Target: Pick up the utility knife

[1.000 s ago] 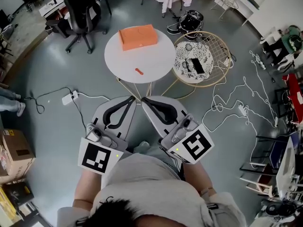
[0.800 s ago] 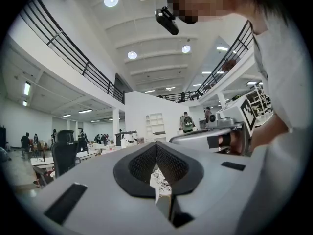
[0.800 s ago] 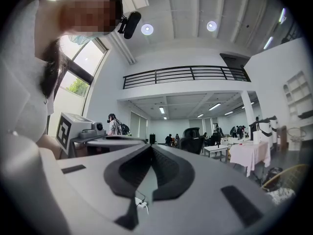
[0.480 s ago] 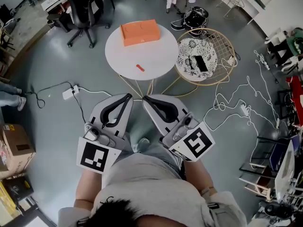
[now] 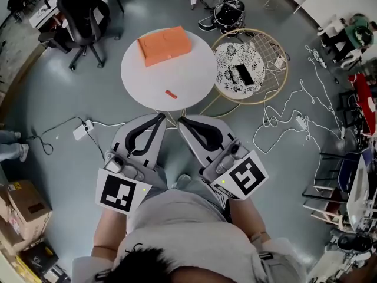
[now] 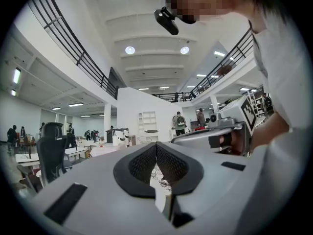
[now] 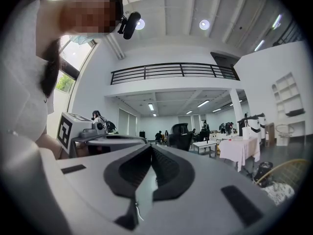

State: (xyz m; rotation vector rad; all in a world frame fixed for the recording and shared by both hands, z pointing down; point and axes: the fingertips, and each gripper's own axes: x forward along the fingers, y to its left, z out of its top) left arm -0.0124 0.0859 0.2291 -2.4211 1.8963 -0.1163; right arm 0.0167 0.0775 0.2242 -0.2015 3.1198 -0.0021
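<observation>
The utility knife (image 5: 171,94), small and orange-red, lies near the front edge of a round white table (image 5: 194,75) in the head view. An orange box (image 5: 164,45) sits at the table's far side. Both grippers are held close to the body, below the table in the picture, their tips side by side and pointing toward it. My left gripper (image 5: 162,118) is shut with nothing in it, and so is my right gripper (image 5: 181,121). In the gripper views the left gripper (image 6: 156,144) and right gripper (image 7: 150,146) show closed black pads against the hall; the knife is hidden there.
A round wicker chair (image 5: 277,58) with a patterned cushion and a black device (image 5: 244,74) stands right of the table. An office chair (image 5: 79,10) is at the back left. Cables (image 5: 288,122) and a power strip (image 5: 81,130) lie on the floor; cardboard boxes (image 5: 23,199) at left.
The table and knife have slid down and left in the head view, nearer the gripper tips. Both grippers stay shut and keep their pose.
</observation>
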